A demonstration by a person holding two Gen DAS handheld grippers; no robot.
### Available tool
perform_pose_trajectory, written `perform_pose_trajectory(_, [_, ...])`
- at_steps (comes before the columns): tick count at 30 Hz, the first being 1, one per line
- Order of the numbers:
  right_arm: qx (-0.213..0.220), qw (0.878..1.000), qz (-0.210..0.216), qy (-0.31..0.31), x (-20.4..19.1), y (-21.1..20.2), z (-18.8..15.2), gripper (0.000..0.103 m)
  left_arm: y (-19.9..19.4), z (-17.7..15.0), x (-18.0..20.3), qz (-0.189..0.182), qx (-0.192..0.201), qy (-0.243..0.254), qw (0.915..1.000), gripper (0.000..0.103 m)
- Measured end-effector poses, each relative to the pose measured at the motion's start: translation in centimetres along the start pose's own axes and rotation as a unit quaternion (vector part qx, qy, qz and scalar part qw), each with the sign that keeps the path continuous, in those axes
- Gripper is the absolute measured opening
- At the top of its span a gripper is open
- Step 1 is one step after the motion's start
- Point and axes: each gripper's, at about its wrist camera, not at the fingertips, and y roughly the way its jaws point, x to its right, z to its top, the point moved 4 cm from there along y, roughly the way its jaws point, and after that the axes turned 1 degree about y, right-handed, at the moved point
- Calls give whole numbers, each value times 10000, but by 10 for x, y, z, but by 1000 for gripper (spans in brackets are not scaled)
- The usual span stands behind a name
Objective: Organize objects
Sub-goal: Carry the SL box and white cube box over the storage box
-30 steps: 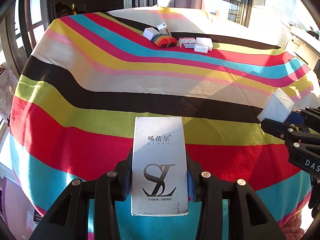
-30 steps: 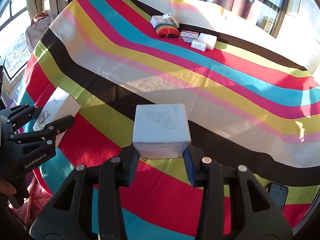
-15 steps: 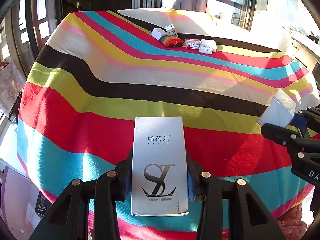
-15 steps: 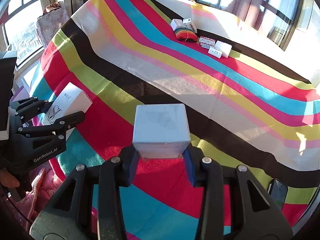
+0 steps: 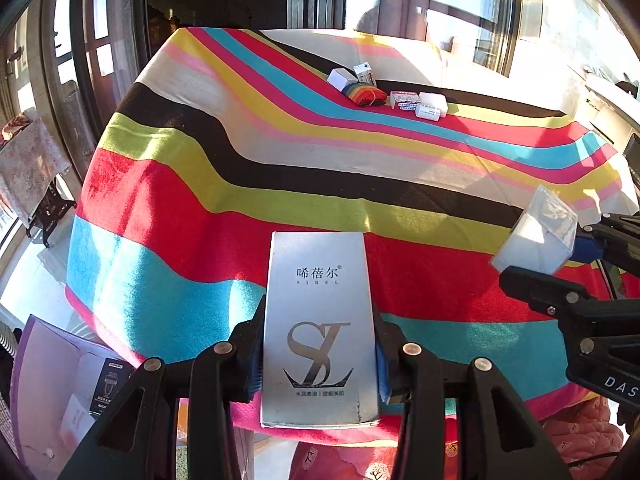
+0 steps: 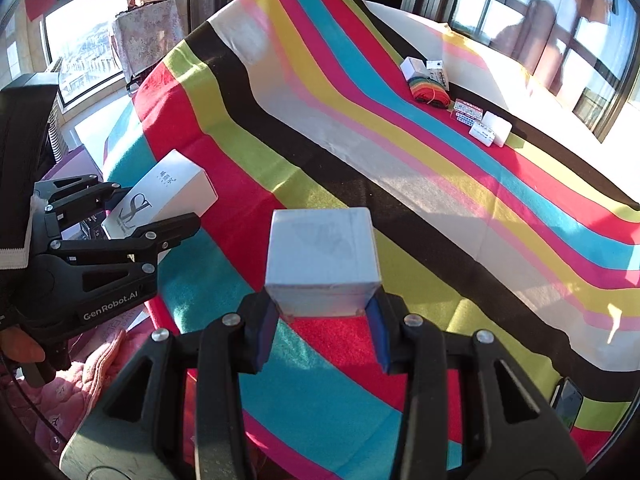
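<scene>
Carrying step: the left tool [image 5: 320, 360] clamps the tall silver box [image 5: 320, 328], the right tool [image 6: 322, 328] grips the white cube box [image 6: 322, 258], both above the bench's [image 5: 280, 160] near edge. Next, probably join the 5 small items [image 5: 384, 94] far off.

Cloth [image 5: 248, 184]: woven, matt, slightly fuzzy nap, striped. Tall box [image 5: 319, 332]: cardboard, silvery satin sheen, glossy dark printed logo; scuffed along lower edge. Cube box [image 6: 322, 258]: matt pale card, faint print on top. Grippers [image 5: 320, 364] [image 6: 323, 332]: matt black plastic, metal screw heads, blue pads [image 6: 266, 330] of rubbery look.
</scene>
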Motion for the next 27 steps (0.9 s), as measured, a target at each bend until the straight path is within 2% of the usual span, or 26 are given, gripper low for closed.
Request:
perform_pose_trajectory(6, [45, 9991, 209, -371, -32, -3, 3, 44, -14, -20, -32, 234, -18, -177, 9996, 43])
perform_pose_trajectory(16, [-83, 9928, 681, -984, -90, 3, 7, 44, -26, -56, -93, 576, -229, -840, 9945, 43])
perform_pose_trajectory(22, [-86, 9774, 1111, -1795, -152, 3, 13, 44, -38, -77, -131, 814, -301, -1264, 9882, 43])
perform_pose_trajectory(27, [-89, 9608, 1487, -2337, -200, 2, 17, 44, -52, -94, -172, 1139, -331, -1661, 9790, 43])
